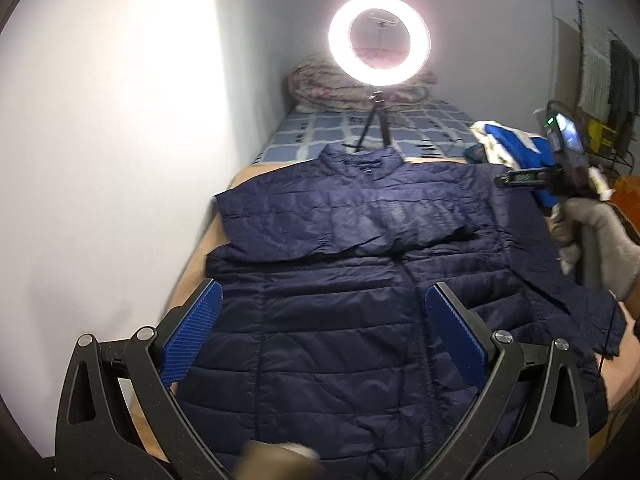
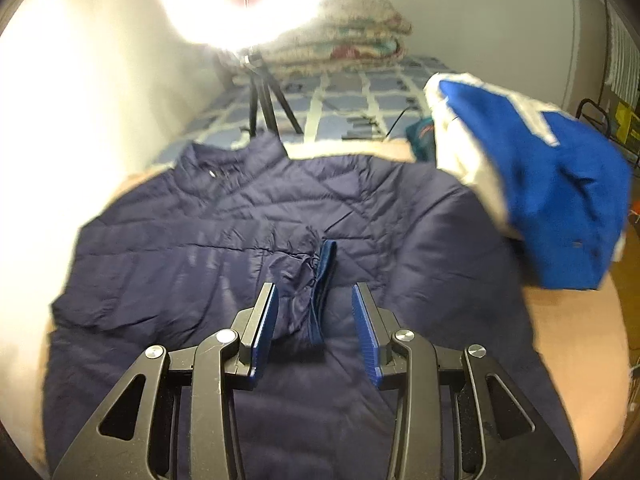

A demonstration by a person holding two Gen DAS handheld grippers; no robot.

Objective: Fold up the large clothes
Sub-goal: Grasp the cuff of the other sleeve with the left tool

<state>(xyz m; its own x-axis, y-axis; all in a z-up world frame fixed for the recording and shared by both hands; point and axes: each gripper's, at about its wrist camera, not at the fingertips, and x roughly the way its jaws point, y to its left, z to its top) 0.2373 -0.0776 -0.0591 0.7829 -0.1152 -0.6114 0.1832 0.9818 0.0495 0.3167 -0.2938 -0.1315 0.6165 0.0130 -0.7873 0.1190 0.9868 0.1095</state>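
Observation:
A navy quilted puffer jacket point(image 1: 340, 280) lies flat on the bed, collar at the far end, one sleeve folded across its chest. My left gripper point(image 1: 322, 300) is open and empty above the jacket's lower body. My right gripper point(image 2: 314, 300) is open, with a sleeve cuff point(image 2: 316, 288) lying loose between its fingers and not clamped. The jacket fills the right wrist view point(image 2: 240, 220). The right gripper also shows in the left wrist view point(image 1: 560, 168), held by a gloved hand at the jacket's right side.
A lit ring light on a tripod point(image 1: 379, 40) stands behind the collar. A folded quilt point(image 1: 352, 88) lies at the far end on a blue checked sheet point(image 1: 420, 128). A blue and white garment point(image 2: 540, 184) is heaped at the right. A white wall point(image 1: 120, 140) runs along the left.

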